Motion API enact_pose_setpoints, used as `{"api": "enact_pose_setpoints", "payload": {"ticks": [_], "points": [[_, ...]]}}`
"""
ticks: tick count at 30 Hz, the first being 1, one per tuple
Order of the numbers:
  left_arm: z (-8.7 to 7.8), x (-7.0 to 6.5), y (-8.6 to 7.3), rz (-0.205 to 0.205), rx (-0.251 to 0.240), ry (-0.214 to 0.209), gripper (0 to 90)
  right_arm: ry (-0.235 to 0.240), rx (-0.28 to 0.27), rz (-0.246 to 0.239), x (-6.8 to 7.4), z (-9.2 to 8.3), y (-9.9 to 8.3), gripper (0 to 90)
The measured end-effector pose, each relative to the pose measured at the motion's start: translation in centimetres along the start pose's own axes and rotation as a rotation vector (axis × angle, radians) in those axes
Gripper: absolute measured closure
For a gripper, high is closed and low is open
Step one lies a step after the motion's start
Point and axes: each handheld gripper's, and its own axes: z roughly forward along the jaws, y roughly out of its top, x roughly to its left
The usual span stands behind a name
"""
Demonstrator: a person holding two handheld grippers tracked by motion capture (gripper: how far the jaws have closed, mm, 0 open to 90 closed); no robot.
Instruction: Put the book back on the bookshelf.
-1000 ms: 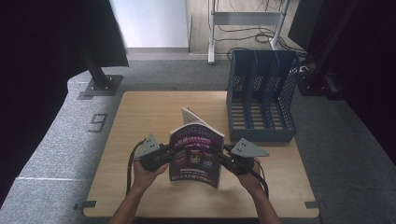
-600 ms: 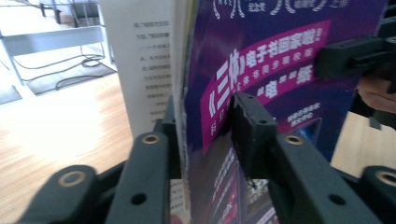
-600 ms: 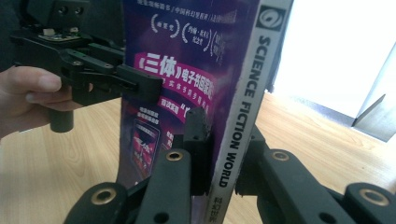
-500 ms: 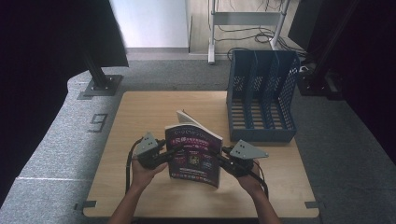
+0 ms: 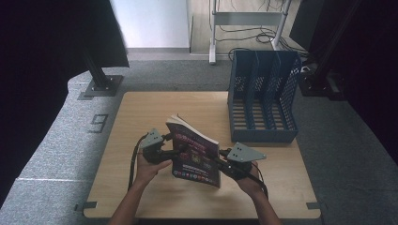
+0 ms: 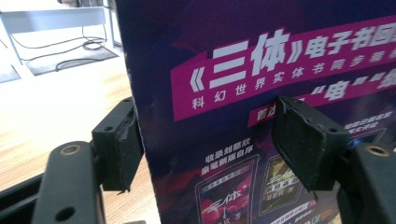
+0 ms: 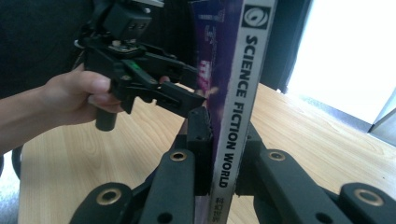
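A purple magazine [image 5: 195, 152] stands upright over the wooden table [image 5: 141, 112]. Its cover [image 6: 261, 70] carries white Chinese lettering, and the spine [image 7: 243, 70] reads SCIENCE FICTION WORLD. My right gripper [image 5: 220, 161] is shut on the spine's lower part, a pad on each side [image 7: 226, 140]. My left gripper [image 5: 180, 151] is at the magazine's opposite edge. Its jaws have just been opening and now stand open [image 6: 210, 137] with the magazine between them. The pad [image 6: 303, 135] in front of the cover is off it. The right gripper view also shows the left gripper [image 7: 187, 91].
A blue slotted file rack [image 5: 265, 101] stands at the table's far right, its compartments empty. Bare wood stretches left of and behind the magazine. A dark stand foot [image 5: 101, 86] sits on the grey floor beyond the table's left corner.
The left gripper's jaws have spread apart from the magazine's edge and that hand has shifted slightly. The magazine has turned a little. The right gripper keeps its grip.
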Motion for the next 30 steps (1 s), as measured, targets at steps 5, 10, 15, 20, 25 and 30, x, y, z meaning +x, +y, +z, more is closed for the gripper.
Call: {"api": "enact_pose_setpoints", "payload": {"ticks": [5,10,15,20,25,30], "points": [[0.1,0.1,0.0,0.003,-0.001,-0.002,25.0,0.007,0.004,-0.012,0.2,0.0,0.1,80.3],[0.3,0.2,0.0,-0.002,-0.004,-0.016,24.2,0.012,0.004,-0.016,0.2,-0.1,0.1,80.2],[0.3,0.2,0.0,0.002,-0.011,-0.015,24.5,0.012,0.004,-0.013,0.1,-0.1,0.1,80.1],[-0.1,0.3,0.0,-0.015,-0.015,-0.015,31.9,0.012,0.002,-0.009,-0.1,-0.3,0.0,79.4],[-0.6,0.2,0.0,-0.01,-0.036,-0.034,38.6,0.0,0.024,-0.035,0.0,0.0,0.1,74.1],[-0.5,-0.1,0.0,0.003,-0.038,-0.041,39.6,-0.003,0.055,-0.036,0.1,1.0,0.4,73.0]]}}
